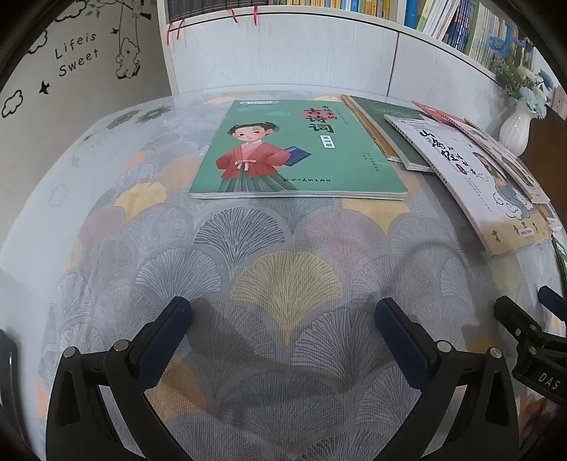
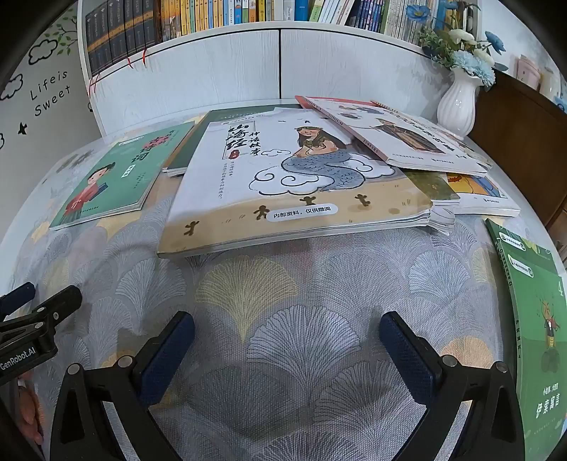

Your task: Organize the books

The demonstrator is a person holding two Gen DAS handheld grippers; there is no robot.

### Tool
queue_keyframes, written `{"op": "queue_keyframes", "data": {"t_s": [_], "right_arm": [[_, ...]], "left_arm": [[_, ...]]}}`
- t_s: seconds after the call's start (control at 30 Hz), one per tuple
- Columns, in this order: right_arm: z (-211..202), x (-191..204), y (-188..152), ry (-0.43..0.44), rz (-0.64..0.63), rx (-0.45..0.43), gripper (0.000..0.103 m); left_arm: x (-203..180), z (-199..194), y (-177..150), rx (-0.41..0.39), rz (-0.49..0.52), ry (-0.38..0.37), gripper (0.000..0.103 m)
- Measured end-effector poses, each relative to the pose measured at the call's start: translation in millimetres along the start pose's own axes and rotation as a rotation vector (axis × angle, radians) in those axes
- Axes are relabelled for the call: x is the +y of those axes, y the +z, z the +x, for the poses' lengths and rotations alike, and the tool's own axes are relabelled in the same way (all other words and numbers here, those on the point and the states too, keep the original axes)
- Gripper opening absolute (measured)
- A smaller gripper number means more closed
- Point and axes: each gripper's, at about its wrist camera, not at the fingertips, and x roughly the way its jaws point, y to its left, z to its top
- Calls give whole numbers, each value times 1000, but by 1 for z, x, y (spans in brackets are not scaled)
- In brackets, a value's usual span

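A green book with a girl in red [image 1: 297,152] [image 2: 117,177] lies flat on the patterned tablecloth [image 1: 283,248], ahead of my left gripper [image 1: 283,312], which is open over bare cloth. A white book with a mermaid [image 2: 294,177] [image 1: 471,166] tops a loose heap of several books, just ahead of my right gripper [image 2: 287,322], open and empty too. A dark green book [image 1: 389,131] lies behind it. Another green book [image 2: 535,326] lies alone at the right edge. Each gripper sees the other at its side.
A white vase of blue and white flowers [image 2: 457,106] stands at the back right of the table. A white cabinet with a shelf full of upright books [image 2: 248,14] runs behind the table. A brown cabinet [image 2: 524,142] is at the right.
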Motion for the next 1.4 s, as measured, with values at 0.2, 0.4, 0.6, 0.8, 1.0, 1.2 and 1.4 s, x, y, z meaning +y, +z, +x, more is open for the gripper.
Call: {"op": "queue_keyframes", "data": {"t_s": [0.2, 0.4, 0.6, 0.8, 1.0, 1.2, 1.4], "right_arm": [[0, 0, 0, 5, 4, 0, 103], [0, 0, 0, 5, 4, 0, 103], [0, 0, 0, 5, 4, 0, 103], [0, 0, 0, 5, 4, 0, 103], [0, 0, 0, 5, 4, 0, 103], [0, 0, 0, 5, 4, 0, 103], [0, 0, 0, 5, 4, 0, 103]], "left_arm": [[0, 0, 0, 5, 7, -3, 103], [-1, 0, 0, 6, 14, -7, 103], [0, -1, 3, 6, 12, -10, 103], [1, -1, 1, 6, 12, -10, 103], [1, 0, 2, 5, 12, -8, 103], [1, 0, 2, 5, 12, -8, 103], [1, 0, 1, 5, 12, -8, 103]]}}
